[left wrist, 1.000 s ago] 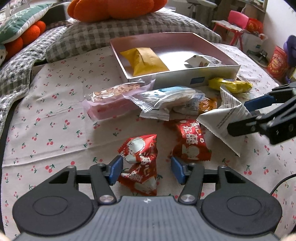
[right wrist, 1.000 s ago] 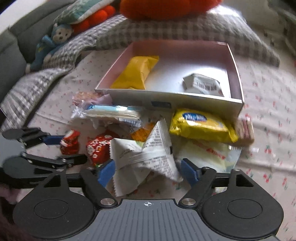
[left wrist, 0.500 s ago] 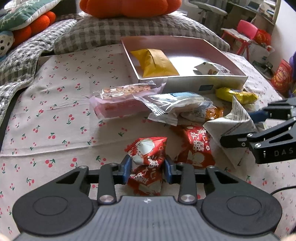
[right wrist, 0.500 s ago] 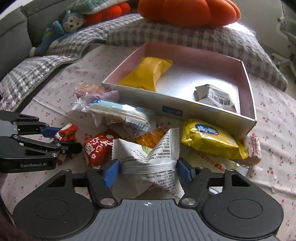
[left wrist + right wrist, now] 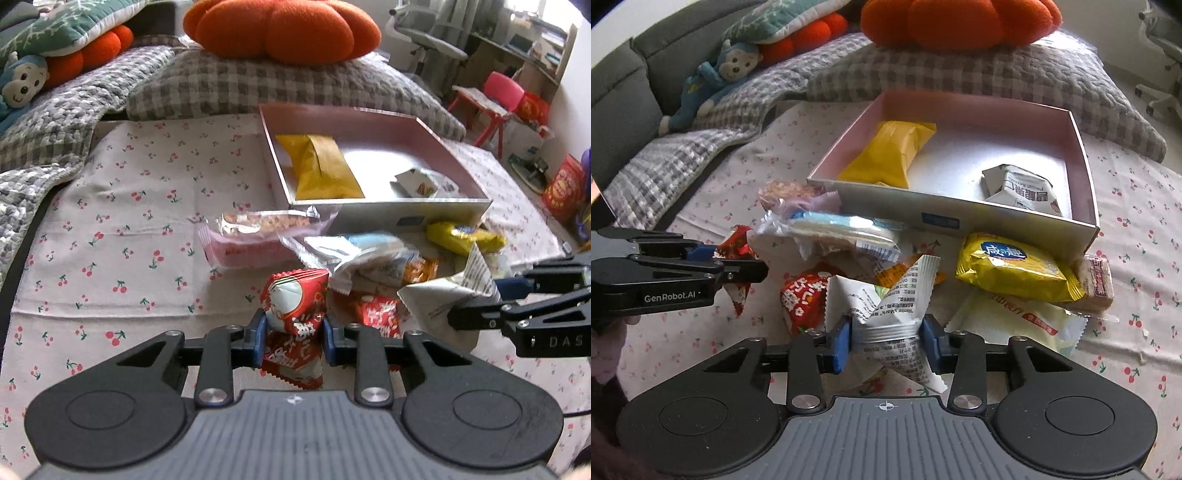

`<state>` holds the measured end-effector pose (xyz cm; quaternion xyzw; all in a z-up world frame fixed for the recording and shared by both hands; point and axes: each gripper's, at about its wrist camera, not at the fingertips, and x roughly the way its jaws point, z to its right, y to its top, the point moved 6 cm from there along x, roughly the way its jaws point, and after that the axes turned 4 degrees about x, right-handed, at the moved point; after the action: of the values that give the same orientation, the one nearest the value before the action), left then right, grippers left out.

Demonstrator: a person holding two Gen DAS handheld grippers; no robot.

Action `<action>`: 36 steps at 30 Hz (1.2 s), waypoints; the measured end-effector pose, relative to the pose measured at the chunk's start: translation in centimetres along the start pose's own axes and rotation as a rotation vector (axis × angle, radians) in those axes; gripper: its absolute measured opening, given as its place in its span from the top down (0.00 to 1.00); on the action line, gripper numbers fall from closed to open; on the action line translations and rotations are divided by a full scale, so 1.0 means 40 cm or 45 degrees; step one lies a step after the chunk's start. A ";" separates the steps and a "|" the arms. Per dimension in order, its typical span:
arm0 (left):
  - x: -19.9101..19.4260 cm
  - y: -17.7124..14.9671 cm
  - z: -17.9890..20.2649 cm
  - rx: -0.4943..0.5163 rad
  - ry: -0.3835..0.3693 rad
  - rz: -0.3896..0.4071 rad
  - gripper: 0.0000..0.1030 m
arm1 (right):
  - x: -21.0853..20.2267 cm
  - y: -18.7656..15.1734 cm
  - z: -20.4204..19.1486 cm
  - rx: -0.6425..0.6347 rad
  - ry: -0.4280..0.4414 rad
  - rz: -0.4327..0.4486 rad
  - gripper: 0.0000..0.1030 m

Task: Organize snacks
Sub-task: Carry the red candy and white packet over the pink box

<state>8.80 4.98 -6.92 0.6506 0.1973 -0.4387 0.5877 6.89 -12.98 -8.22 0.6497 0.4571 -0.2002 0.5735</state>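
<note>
Left wrist view — cherry-print cloth (image 5: 122, 236), checked pillow (image 5: 258, 88); closing jaws on red packet (image 5: 295, 306), white packet (image 5: 886, 310).

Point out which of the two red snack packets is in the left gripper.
The red packet with the pale round face, pinched between the closing left gripper pads. The other red packet lies on the cloth beside it, held by nothing.

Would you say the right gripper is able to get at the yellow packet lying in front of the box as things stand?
Probably not yet: the right gripper is closing on a white packet. The yellow packet lies uncovered on top, so its way looks free once emptied.
</note>
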 end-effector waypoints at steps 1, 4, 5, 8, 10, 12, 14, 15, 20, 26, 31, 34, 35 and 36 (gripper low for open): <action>-0.007 0.005 0.000 -0.005 -0.005 0.009 0.74 | -0.006 0.002 0.001 0.015 0.009 0.002 0.62; -0.023 0.020 0.000 -0.022 -0.018 0.032 0.74 | -0.024 0.009 0.003 0.044 0.024 0.016 0.62; -0.028 0.025 0.000 -0.030 -0.022 0.039 0.74 | -0.032 0.013 0.004 0.053 0.025 0.026 0.62; -0.041 0.047 0.001 -0.057 -0.029 0.069 0.75 | -0.050 0.031 0.011 0.082 0.032 0.054 0.62; -0.047 0.063 0.003 -0.079 -0.036 0.092 0.75 | -0.062 0.048 0.021 0.103 0.031 0.082 0.62; -0.050 0.078 0.007 -0.099 -0.045 0.113 0.75 | -0.071 0.068 0.037 0.139 0.027 0.109 0.62; -0.048 0.094 0.014 -0.117 -0.055 0.130 0.75 | -0.080 0.089 0.056 0.176 0.014 0.137 0.62; -0.046 0.104 0.019 -0.123 -0.060 0.136 0.75 | -0.083 0.097 0.066 0.193 0.007 0.148 0.62; -0.020 0.144 0.049 -0.157 -0.078 0.157 0.75 | -0.093 0.142 0.124 0.294 -0.025 0.200 0.62; 0.032 0.194 0.088 -0.202 -0.092 0.194 0.75 | -0.091 0.181 0.199 0.402 -0.068 0.276 0.62; 0.069 0.229 0.107 -0.267 -0.123 0.236 0.75 | -0.079 0.207 0.251 0.526 -0.067 0.326 0.62; 0.093 0.244 0.121 -0.291 -0.137 0.242 0.75 | -0.073 0.219 0.283 0.613 -0.045 0.357 0.62; 0.102 0.250 0.127 -0.287 -0.136 0.247 0.75 | -0.070 0.225 0.292 0.631 -0.045 0.368 0.62; 0.111 0.256 0.133 -0.280 -0.131 0.253 0.74 | -0.066 0.231 0.302 0.646 -0.052 0.382 0.62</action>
<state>17.28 -3.50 -4.03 0.5751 0.1486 -0.3870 0.7053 16.34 -24.45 -4.13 0.8285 0.2795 -0.2340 0.4252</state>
